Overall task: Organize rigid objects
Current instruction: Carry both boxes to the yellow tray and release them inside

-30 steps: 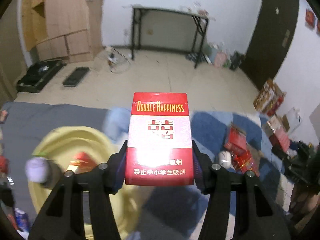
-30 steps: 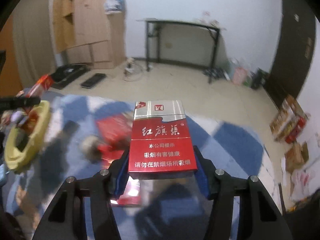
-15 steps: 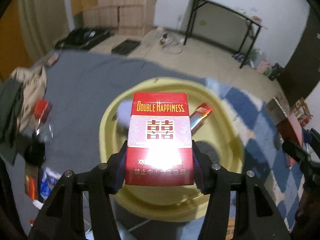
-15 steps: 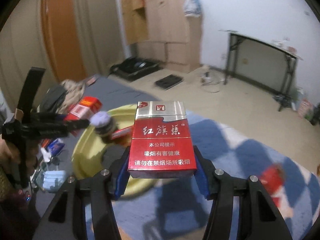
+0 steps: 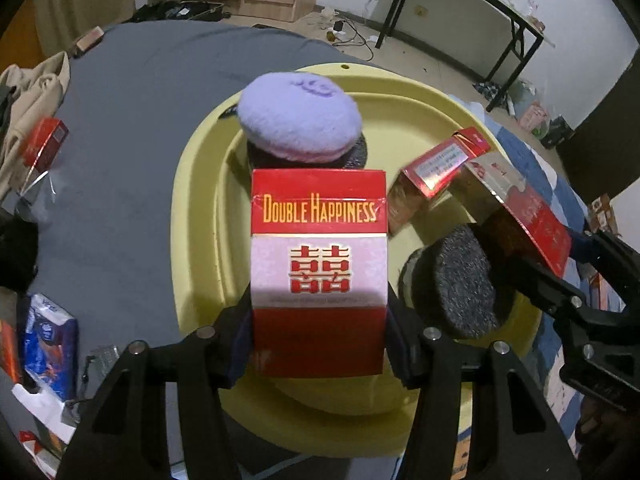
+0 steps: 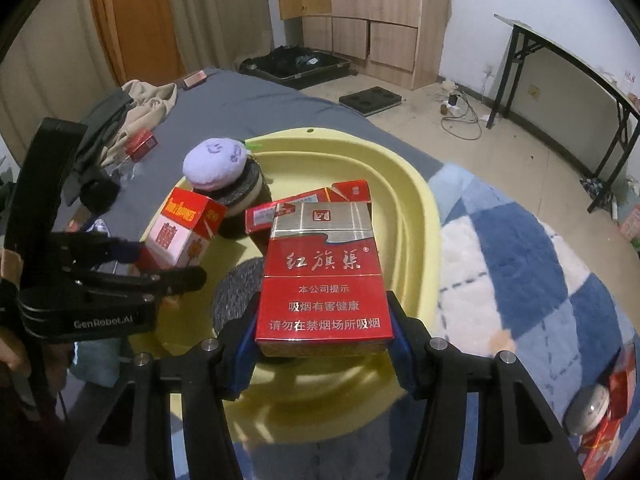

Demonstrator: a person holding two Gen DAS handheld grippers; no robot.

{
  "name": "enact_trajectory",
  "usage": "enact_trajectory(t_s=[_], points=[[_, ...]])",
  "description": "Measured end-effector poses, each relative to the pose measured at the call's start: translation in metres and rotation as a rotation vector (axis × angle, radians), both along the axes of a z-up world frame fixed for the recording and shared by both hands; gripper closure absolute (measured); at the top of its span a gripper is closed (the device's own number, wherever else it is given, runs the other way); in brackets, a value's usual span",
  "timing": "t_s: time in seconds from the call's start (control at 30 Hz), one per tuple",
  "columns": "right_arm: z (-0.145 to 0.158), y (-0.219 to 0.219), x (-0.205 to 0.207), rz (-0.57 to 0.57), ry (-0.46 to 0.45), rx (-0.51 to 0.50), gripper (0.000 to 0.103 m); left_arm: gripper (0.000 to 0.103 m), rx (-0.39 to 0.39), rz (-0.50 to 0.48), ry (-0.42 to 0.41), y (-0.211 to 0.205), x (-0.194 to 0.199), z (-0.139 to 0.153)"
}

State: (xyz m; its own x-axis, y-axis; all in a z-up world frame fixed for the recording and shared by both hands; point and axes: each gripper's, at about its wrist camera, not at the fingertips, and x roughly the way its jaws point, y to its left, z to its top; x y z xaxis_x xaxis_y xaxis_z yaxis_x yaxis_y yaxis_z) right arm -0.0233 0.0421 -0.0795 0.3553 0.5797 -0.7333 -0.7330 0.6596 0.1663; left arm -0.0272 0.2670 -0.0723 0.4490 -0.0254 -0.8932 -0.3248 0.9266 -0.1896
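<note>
Now that I've swung both tools over yellow basin (image 5: 400,92), left tool (image 5: 320,336) grips Double Happiness pack (image 5: 319,264), right tool (image 6: 323,344) grips red-and-silver cigarette pack (image 6: 322,280); I judge drop-off next.

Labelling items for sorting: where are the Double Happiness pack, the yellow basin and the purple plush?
Double Happiness pack (image 5: 319,248): left wrist view, front face.
Yellow basin (image 5: 400,80): left wrist view, far rim.
Purple plush (image 5: 298,120): left wrist view, top.

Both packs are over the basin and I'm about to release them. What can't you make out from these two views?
- Basin floor under the Double Happiness pack: left wrist view, hidden by the pack and the left gripper.
- Floor under the red-and-silver pack: right wrist view, hidden by that pack and the right gripper.
- Dark object under the purple plush: mostly covered.
</note>
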Motion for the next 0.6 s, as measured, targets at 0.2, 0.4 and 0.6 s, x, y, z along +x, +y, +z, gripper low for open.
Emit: enact_trajectory(t_s=[0.2, 0.4, 0.6], points=[[-0.012, 0.024, 0.007, 0.014, 0.0, -0.01, 0.048, 0.045, 0.008, 0.003, -0.007, -0.002, 0.001, -0.002], [-0.013, 0.024, 0.003, 0.02, -0.023, 0.002, 0.036, 0.018, 0.02, -0.03, -0.051, -0.006, -0.003, 0.008], [0.0, -0.011, -0.004, -0.023, -0.033, 0.063, 0.01, 0.0, 0.016, 0.001, -0.144, -0.004, -0.012, 0.042]])
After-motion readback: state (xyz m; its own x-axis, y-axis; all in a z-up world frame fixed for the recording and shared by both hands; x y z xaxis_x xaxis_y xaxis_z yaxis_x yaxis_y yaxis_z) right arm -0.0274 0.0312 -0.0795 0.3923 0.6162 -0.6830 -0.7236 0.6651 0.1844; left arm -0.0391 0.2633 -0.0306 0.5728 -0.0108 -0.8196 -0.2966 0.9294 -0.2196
